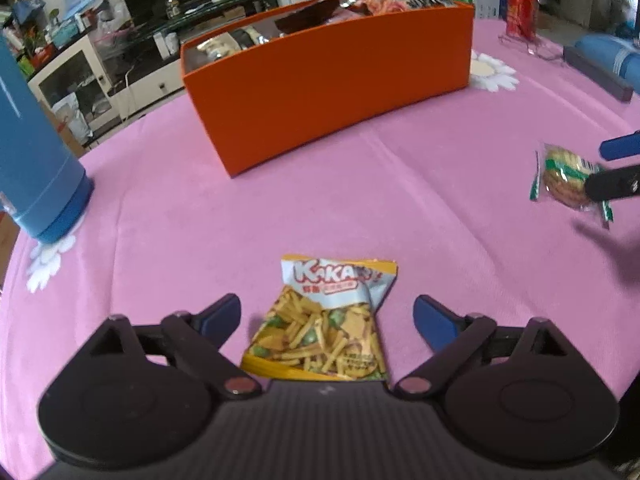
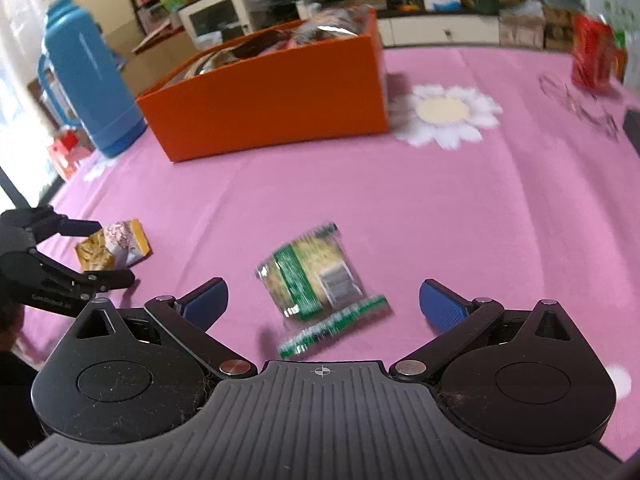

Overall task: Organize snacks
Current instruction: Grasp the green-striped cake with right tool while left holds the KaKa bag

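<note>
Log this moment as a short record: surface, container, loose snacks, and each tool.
surface: pink tablecloth with daisy prints
container: orange box, open-topped, already holding snack packs
loose snack 1: yellow snack-mix bag, flat on the cloth
loose snack 2: green-wrapped biscuit pack, flat on the cloth
left tool: open, straddling the bag
right tool: open, straddling the biscuit pack

Lots of bare pink tabletop [image 1: 360,200] in the middle, with things around the edges.

The orange box [image 1: 332,80] stands at the far side like a wall, full of snacks. A tall blue flask [image 1: 36,152] stands off its left end, with a gap between them. On the far right are a red can [image 1: 520,12] and a dark flat thing [image 1: 596,74]. Each hand-held gripper has one snack bag lying between its wide-open fingers, with clear cloth all around the bag.
</note>
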`<state>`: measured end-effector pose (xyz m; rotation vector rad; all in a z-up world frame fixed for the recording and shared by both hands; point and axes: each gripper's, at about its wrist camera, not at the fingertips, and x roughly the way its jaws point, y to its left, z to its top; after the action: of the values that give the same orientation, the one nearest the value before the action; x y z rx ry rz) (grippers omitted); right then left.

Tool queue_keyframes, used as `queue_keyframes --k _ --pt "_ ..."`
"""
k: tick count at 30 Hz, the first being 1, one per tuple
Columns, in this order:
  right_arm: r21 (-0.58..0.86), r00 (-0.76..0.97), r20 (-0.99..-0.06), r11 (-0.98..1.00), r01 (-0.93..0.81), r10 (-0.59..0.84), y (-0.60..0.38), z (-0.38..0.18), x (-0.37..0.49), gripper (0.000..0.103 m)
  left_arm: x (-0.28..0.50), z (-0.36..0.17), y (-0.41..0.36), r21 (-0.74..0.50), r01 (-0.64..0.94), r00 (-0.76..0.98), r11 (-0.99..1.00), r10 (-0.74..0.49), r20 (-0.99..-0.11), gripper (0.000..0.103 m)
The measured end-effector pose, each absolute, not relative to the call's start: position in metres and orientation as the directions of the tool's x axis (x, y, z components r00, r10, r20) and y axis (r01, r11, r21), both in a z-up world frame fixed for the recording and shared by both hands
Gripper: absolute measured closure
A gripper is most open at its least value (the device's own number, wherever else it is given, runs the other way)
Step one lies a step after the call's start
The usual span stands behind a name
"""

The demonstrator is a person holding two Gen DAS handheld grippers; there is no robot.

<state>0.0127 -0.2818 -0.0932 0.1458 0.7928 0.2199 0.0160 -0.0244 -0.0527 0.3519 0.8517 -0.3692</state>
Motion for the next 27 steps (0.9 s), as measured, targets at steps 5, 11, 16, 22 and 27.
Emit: queue_keyframes --k 5,11,16,22,27 --pt "0.106 0.668 -0.714 0.976 -0.192 0.209 -0.258 -0.099 0.023 0.026 0.023 -0.058 -0.008 0.019 0.415 0.57 0.91 -0.243 -0.785 0.008" --pt "-0.004 0.673 -0.725 0.977 -0.214 0.144 -0.244 -0.104 0.026 0.056 0.022 -0.055 -0.003 -0.03 0.431 0.577 0.902 -0.301 -0.759 0.059" --pt "0.047 0.704 -0.696 0.988 -0.149 0.139 -0.255 -0.097 0.019 0.071 0.024 -0.042 0.007 -0.117 0.368 0.595 0.922 -0.331 -0.732 0.062" --pt "0.163 0.769 -0.609 0.979 -0.119 0.195 -0.266 -0.072 0.01 0.071 0.025 -0.012 0.006 -0.155 0.326 0.645 0.933 -0.339 -0.685 0.062" --pt "0.264 0.839 -0.475 0.952 -0.153 0.266 -0.261 -0.025 0.021 0.071 0.054 0.043 -0.004 -0.191 0.314 0.722 0.93 -0.364 -0.588 0.064"
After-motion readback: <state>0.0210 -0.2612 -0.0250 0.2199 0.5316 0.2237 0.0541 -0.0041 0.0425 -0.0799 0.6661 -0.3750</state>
